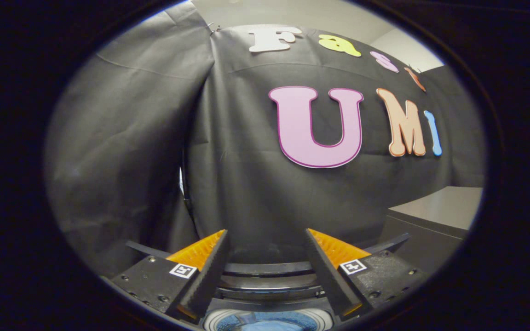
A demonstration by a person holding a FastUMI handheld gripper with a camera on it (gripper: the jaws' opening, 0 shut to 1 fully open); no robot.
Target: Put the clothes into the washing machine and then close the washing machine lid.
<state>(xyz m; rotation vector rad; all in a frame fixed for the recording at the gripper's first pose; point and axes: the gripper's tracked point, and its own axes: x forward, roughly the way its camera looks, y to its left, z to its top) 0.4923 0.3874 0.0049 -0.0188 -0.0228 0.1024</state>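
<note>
A black cloth wall hangs close behind the scene, creased and draped, with a pale ceiling above it and a grey tabletop (pixel 444 204) off to the right of the hand-held gripper.

The hand-held gripper (pixel 265 241) points level at the cloth. Its two fingers stand wide apart, with nothing between them. Each finger is a dark ribbed strip backed by orange plastic.

Just below and between the fingers sits the washing machine (pixel 267 294), seen from above. Its dark raised lid (pixel 269 268) shows as curved bands across the gap between the fingers. Nearer the camera is the round white rim of the drum opening, and inside it lies something blue, probably clothes (pixel 265 324), though too little shows to be sure.

Judging by its look, the lid is a rigid, hinged, fairly light panel. Its surface appears smooth, so fingers could slip on it. The free front edge looks like the best place to press or grip, since it lies farthest from the hinge and should swing down with little force. Any cloth would be soft and limp, best pinched at a bunched fold.
</note>
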